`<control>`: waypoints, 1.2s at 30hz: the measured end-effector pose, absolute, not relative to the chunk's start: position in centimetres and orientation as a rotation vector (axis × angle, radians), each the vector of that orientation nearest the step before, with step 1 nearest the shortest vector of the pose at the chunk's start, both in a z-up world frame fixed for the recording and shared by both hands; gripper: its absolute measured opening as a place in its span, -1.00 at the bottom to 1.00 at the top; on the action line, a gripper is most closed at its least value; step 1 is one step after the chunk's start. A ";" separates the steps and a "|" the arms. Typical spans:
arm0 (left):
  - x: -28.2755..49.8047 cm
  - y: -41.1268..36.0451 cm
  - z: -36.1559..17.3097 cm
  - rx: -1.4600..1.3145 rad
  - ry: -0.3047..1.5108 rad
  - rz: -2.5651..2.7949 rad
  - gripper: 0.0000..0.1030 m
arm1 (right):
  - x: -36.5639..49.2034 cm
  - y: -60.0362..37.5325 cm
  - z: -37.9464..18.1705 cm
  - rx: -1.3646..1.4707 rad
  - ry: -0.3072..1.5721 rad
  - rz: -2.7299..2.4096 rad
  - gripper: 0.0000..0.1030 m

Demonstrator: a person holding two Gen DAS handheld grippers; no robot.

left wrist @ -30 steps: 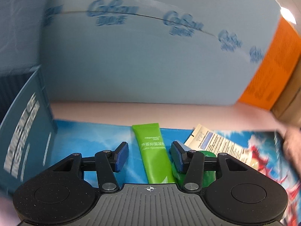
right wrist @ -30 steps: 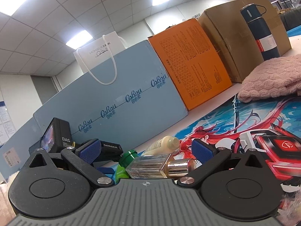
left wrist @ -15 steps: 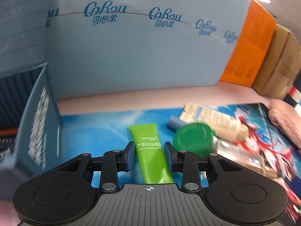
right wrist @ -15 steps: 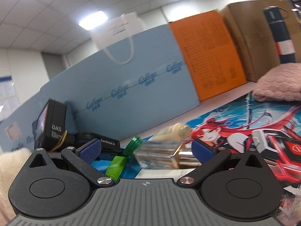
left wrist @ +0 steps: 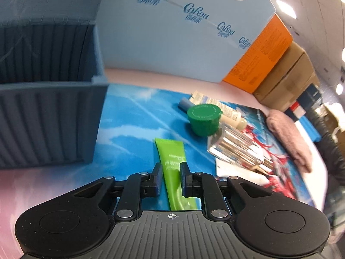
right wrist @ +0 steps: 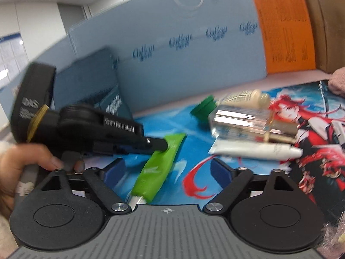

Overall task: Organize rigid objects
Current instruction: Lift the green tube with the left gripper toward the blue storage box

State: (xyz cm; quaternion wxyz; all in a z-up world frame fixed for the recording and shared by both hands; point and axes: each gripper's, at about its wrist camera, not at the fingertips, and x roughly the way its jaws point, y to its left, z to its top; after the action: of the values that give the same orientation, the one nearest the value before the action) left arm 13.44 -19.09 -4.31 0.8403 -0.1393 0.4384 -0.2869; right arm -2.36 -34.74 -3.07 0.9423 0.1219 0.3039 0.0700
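Observation:
My left gripper [left wrist: 170, 178] is shut on a green tube [left wrist: 172, 168] and holds it above the blue mat; the tube also shows in the right wrist view [right wrist: 159, 166], with the left gripper [right wrist: 159, 144] clamped on it. A grey-blue ribbed storage box [left wrist: 47, 116] stands at the left. A green cap [left wrist: 203, 116], a cream bottle [left wrist: 228, 112], a clear glass bottle [left wrist: 237, 149] and a white tube [right wrist: 256, 151] lie together on the mat. My right gripper [right wrist: 167, 172] is open and empty, low over the mat.
A long light-blue carton [left wrist: 172, 32], an orange box [left wrist: 263, 56] and brown cartons [left wrist: 289, 77] line the back. A pink knitted cloth [left wrist: 286, 133] lies at the right. The printed mat [right wrist: 312, 118] covers the table.
My left gripper closed on the green tube and lifted it, swinging so the storage box came into view at left. The right gripper tilted downward toward the mat.

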 end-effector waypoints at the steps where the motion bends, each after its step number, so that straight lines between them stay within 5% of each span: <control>1: 13.5 -18.8 -4.5 -0.311 0.934 -0.621 -0.70 | -1.9 -34.0 -3.3 0.239 0.642 0.136 0.49; 4: 13.7 -18.2 -4.5 -0.335 0.932 -0.645 -0.70 | -1.0 -32.0 -3.7 0.174 0.684 0.076 0.25; 8: 13.7 -17.3 -4.7 -0.392 0.938 -0.696 -0.70 | -0.7 -30.2 -3.5 0.093 0.712 0.005 -0.39; 20: 14.6 -14.9 -5.8 -0.574 0.996 -0.733 -0.60 | -3.1 -29.5 -2.0 0.144 0.634 0.013 -0.42; 22: 14.6 -14.6 -6.1 -0.614 1.036 -0.739 -0.44 | -3.3 -29.6 -1.8 0.168 0.639 0.017 -0.42; 26: 14.6 -14.7 -6.5 -0.652 1.074 -0.753 -0.40 | -3.6 -29.8 -1.6 0.224 0.607 -0.009 -0.42; 36: 14.0 -14.0 -5.8 -0.704 0.942 -0.794 -0.75 | -4.5 -29.4 -1.0 0.273 0.584 0.044 -0.43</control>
State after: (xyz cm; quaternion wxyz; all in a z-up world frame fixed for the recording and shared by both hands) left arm 14.03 -14.01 -5.78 0.7588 -0.3232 0.4324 -0.3643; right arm -4.48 -29.37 -1.04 0.9483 0.1343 0.2869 0.0215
